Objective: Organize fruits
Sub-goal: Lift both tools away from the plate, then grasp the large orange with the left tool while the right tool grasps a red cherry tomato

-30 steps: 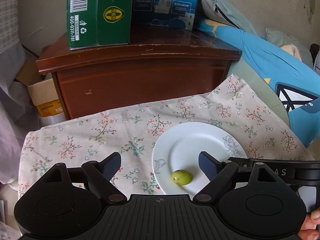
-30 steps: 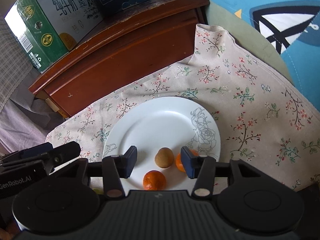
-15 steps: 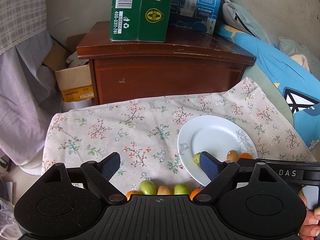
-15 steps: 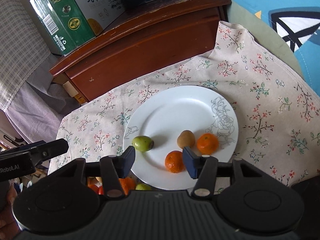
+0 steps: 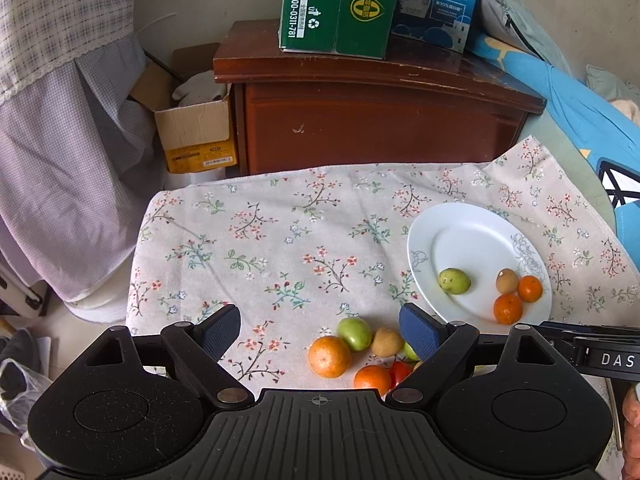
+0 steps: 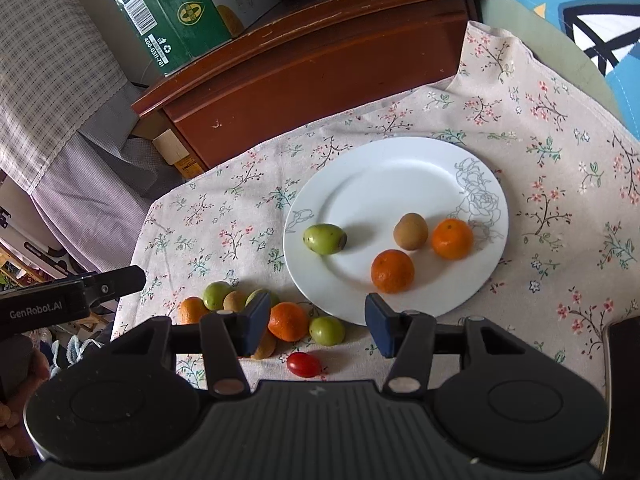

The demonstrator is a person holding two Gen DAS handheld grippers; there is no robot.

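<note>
Four fruits, two oranges (image 6: 392,271), a kiwi (image 6: 410,231) and a green plum (image 6: 325,239), sit on the white plate (image 6: 360,184); both hand-held grippers, left (image 5: 320,328) and right (image 6: 316,322), hover spread and empty.

Each camera rides just behind its own two fingers and looks forward and steeply down across the flowered cloth (image 5: 280,240) toward the brown cabinet (image 5: 380,120) at the far side. The left view stands further left and a little further back, with the white plate (image 5: 424,248) off to its right, while the right view hangs closer, the plate (image 6: 320,200) near its centre. Both take in the plate, the loose fruits (image 6: 288,320) on the cloth's near edge, the cabinet and the green carton (image 6: 168,16) on top.
</note>
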